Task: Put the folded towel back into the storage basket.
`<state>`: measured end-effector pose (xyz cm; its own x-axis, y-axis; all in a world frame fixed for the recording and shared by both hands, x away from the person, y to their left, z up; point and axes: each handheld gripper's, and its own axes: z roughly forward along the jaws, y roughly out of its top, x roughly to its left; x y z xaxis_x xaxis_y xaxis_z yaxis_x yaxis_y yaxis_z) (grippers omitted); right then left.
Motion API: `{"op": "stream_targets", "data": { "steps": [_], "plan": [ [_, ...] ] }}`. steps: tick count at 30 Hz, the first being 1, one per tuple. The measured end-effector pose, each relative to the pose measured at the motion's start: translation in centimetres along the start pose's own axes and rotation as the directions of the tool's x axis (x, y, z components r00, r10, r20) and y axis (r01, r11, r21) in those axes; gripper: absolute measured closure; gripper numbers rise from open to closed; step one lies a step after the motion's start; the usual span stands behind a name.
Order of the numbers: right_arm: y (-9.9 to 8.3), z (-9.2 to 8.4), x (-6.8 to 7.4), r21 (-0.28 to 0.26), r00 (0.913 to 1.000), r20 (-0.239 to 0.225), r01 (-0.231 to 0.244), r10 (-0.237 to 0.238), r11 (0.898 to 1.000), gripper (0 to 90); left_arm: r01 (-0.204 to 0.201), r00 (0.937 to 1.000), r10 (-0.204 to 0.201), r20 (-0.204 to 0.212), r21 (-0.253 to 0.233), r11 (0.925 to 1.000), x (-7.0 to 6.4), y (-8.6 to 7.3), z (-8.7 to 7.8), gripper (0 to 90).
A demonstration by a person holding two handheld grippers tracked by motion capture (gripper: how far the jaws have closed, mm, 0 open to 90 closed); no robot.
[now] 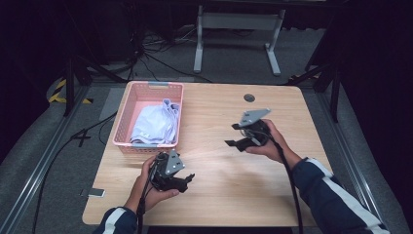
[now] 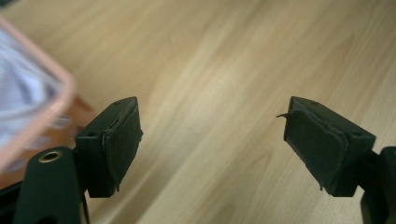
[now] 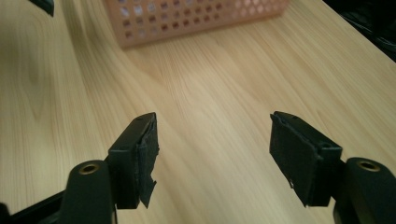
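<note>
Cloth, a pale blue folded garment [image 1: 155,124], lies inside the pink perforated plastic basket [image 1: 122,117]. Left gripper [image 1: 187,179] and right gripper [image 1: 233,143], jaws apart and empty, should draw away from the basket without clipping its rim.

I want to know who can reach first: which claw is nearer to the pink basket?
Left. The left claw is just below the basket's near corner, by its front wall. The right claw is farther, out to the basket's right over the table's middle.
</note>
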<state>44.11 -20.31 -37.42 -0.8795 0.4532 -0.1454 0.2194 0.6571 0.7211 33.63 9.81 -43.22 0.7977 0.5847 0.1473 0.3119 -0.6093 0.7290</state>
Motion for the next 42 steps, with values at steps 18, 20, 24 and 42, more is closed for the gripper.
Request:
{"op": "stream_targets", "data": {
  "steps": [18, 20, 24, 42],
  "plan": [
    [-17.0, -7.4, 1.9, 0.051, 0.9830, 0.114, -0.150, 0.144, 0.987, 29.4, -0.064, 0.9909, 0.054, 0.123, 0.075, 0.9952, -0.5, -1.5, 3.5, 19.6],
    [-18.0, -7.4, 2.0, 0.062, 0.9808, 0.103, -0.172, 0.166, 0.983, 27.6, -0.050, 0.9890, 0.041, 0.142, 0.063, 0.9968, -0.3, -1.7, 3.7, 19.0],
    [-19.2, -7.8, 2.0, 0.039, 0.9721, 0.089, -0.221, 0.217, 0.974, 25.6, 0.001, 0.9817, -0.009, 0.190, 0.041, 0.9991, -0.1, -2.2, 4.0, 18.1],
    [-20.3, -8.3, 2.1, -0.004, 0.9610, 0.111, -0.254, 0.253, 0.967, 19.4, -0.010, 0.9753, 0.001, 0.221, 0.038, 0.9992, 0.5, -2.1, 4.6, 9.6]
  ]
}}
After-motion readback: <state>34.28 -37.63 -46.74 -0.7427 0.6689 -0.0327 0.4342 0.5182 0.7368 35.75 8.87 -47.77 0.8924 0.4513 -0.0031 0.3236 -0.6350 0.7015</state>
